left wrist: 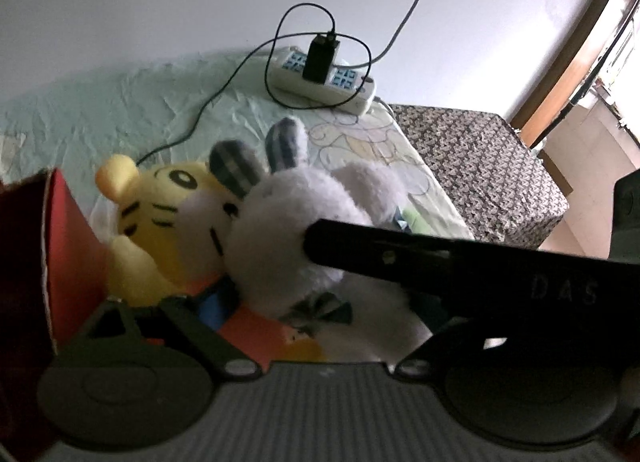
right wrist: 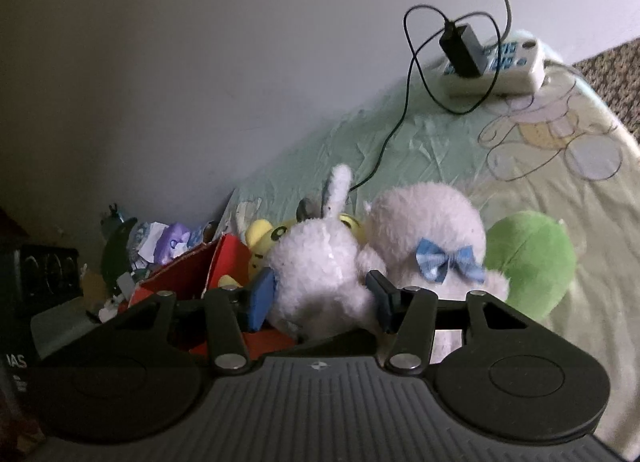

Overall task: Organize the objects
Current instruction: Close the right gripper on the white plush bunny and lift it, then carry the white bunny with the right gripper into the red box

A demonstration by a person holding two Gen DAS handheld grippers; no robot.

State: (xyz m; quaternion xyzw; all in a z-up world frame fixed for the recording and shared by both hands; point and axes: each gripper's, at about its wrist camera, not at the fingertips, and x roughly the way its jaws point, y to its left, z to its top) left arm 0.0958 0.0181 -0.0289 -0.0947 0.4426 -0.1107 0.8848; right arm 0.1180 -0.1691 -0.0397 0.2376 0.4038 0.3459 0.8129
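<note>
A white rabbit plush [right wrist: 320, 262] with grey checked ears [left wrist: 232, 169] is pinched at its body by my right gripper [right wrist: 320, 298], whose blue pads [right wrist: 260, 298] press in from both sides. The right gripper's black body [left wrist: 460, 266] crosses the left wrist view and digs into the rabbit [left wrist: 288, 221]. A yellow tiger plush [left wrist: 160, 213] leans against the rabbit, beside the red box wall [left wrist: 68, 246]. My left gripper [left wrist: 280, 310] is open just below both toys, its right finger hidden. A second white plush with a blue bow [right wrist: 432, 229] and a green plush [right wrist: 528, 258] lie to the right.
A pale green sheet [right wrist: 440, 149] covers the bed. A white power strip [left wrist: 324, 77] with a black charger and looping cable sits by the wall. A dark patterned cloth [left wrist: 480, 165] lies beyond it. Small clutter [right wrist: 152, 246] is piled behind the red box [right wrist: 192, 274].
</note>
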